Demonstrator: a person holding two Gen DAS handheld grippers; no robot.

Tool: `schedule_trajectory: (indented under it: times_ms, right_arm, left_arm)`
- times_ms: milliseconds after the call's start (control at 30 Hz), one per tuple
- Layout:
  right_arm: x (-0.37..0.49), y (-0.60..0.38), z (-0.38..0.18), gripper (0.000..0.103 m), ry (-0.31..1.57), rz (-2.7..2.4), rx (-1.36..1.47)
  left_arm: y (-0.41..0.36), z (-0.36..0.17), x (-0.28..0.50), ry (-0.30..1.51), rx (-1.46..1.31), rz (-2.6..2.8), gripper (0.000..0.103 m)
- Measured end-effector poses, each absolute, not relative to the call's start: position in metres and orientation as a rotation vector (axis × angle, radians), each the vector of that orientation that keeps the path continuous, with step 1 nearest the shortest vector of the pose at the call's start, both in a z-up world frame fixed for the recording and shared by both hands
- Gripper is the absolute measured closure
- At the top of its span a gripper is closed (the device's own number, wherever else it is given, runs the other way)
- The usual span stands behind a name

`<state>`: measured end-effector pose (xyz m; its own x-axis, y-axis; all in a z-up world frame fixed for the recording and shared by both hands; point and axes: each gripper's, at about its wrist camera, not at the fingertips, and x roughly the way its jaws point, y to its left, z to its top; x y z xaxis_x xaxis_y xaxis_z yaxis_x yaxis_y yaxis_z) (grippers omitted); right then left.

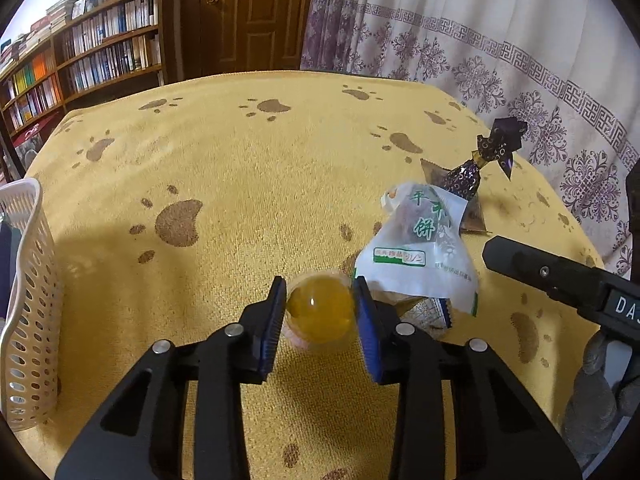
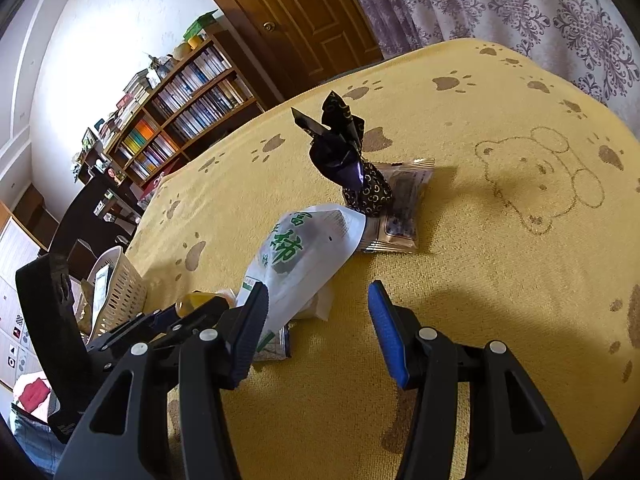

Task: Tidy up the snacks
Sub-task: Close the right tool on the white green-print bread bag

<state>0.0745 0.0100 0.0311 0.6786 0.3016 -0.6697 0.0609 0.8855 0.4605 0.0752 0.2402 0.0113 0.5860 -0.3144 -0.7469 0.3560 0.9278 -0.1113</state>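
Left gripper (image 1: 320,308) clamps the round clear-plastic cup of yellow jelly (image 1: 320,312) on the paw-print yellow cloth (image 1: 240,152).
Level and low, it sits between the pads; the right gripper (image 2: 318,320) hovers tilted, wide open, empty, a white green-lettered snack packet (image 2: 304,252) just ahead-left.

Bookshelf (image 1: 84,48); wooden door (image 1: 248,16); patterned curtain (image 1: 480,40)
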Motion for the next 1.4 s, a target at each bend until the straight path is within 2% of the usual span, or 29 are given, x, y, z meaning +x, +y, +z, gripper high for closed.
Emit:
schedule_trajectory:
  times_ms: [200, 267, 300, 367, 567, 900, 933, 967, 1033, 1067, 1100, 1167, 1233, 1400]
  right_arm:
    - [0.08, 0.016, 0.034, 0.051, 0.823, 0.143, 0.457]
    - [0.085, 0.021, 0.036, 0.05, 0.825, 0.148, 0.443]
    - [0.087, 0.023, 0.037, 0.048, 0.825, 0.148, 0.437]
    - [0.092, 0.027, 0.038, 0.038, 0.824, 0.134, 0.432]
    - [0.123, 0.034, 0.032, 0.03, 0.883, 0.072, 0.45]
    - [0.152, 0.074, 0.023, 0.029, 0.938, -0.008, 0.241]
    - [0.152, 0.075, 0.022, 0.034, 0.936, -0.014, 0.225]
    - [0.15, 0.076, 0.022, 0.044, 0.929, -0.026, 0.199]
    - [0.149, 0.073, 0.023, 0.054, 0.922, -0.031, 0.172]
    - [0.148, 0.07, 0.023, 0.057, 0.921, -0.022, 0.182]
    - [0.146, 0.067, 0.023, 0.058, 0.92, -0.013, 0.195]
    - [0.141, 0.06, 0.023, 0.063, 0.912, 0.004, 0.218]
    - [0.134, 0.055, 0.025, 0.066, 0.903, 0.023, 0.24]
    - [0.11, 0.041, 0.033, 0.07, 0.868, 0.072, 0.274]
  left_arm:
    - [0.246, 0.02, 0.075, 0.836, 0.042, -0.379, 0.068]
    - [0.251, 0.025, 0.074, 0.823, 0.03, -0.375, 0.073]
    - [0.253, 0.027, 0.074, 0.817, 0.026, -0.372, 0.074]
    - [0.259, 0.033, 0.074, 0.802, 0.01, -0.369, 0.075]
    - [0.269, 0.041, 0.075, 0.785, -0.02, -0.356, 0.075]
    - [0.279, 0.042, 0.081, 0.797, -0.046, -0.328, 0.075]
    - [0.28, 0.042, 0.081, 0.796, -0.046, -0.327, 0.075]
    - [0.281, 0.042, 0.081, 0.797, -0.047, -0.327, 0.075]
    - [0.281, 0.043, 0.081, 0.801, -0.05, -0.33, 0.073]
    - [0.281, 0.042, 0.081, 0.804, -0.052, -0.332, 0.073]
    - [0.282, 0.042, 0.081, 0.807, -0.055, -0.333, 0.068]
    - [0.283, 0.042, 0.081, 0.81, -0.06, -0.333, 0.051]
    - [0.283, 0.043, 0.081, 0.81, -0.064, -0.332, 0.046]
    - [0.284, 0.041, 0.081, 0.82, -0.069, -0.332, 0.042]
